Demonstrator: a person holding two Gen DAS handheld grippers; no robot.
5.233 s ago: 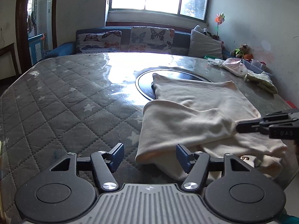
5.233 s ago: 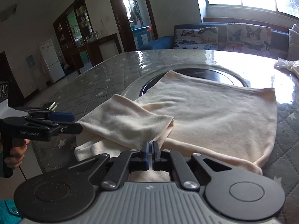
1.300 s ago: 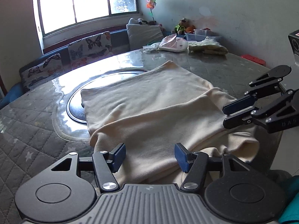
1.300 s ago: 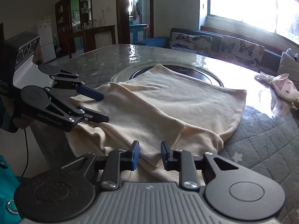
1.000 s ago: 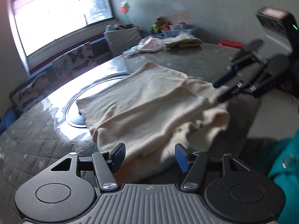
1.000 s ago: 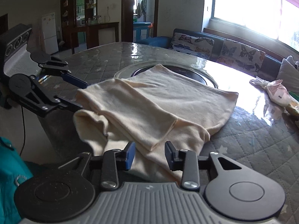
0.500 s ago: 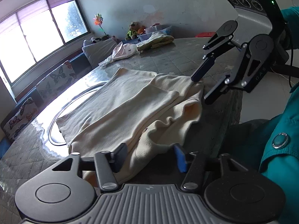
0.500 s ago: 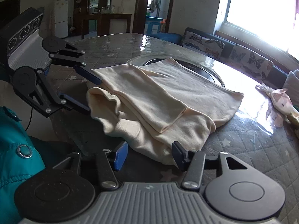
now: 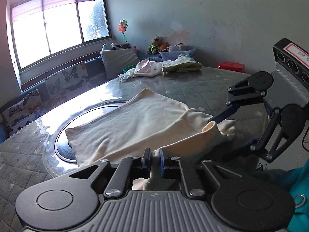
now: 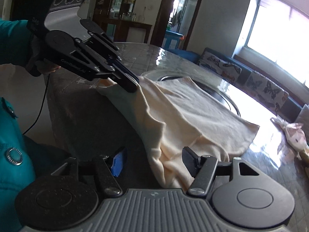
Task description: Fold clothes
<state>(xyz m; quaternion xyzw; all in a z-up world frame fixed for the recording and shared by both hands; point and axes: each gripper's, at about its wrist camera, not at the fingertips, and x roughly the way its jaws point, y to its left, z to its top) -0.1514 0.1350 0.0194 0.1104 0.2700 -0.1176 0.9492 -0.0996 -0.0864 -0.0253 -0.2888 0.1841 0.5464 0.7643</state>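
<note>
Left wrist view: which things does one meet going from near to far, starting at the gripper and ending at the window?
Left gripper shut on the cream garment → round dark inset of the table → butterfly cushions on the sofa → window.

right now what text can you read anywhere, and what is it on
"GenRobot.AI": on the black arm of the left tool, small but legible.
"DAS": on that tool's dark body by the grey camera block, faint.
White red-bordered label on the right tool: handwriting too blurred to read.
</note>
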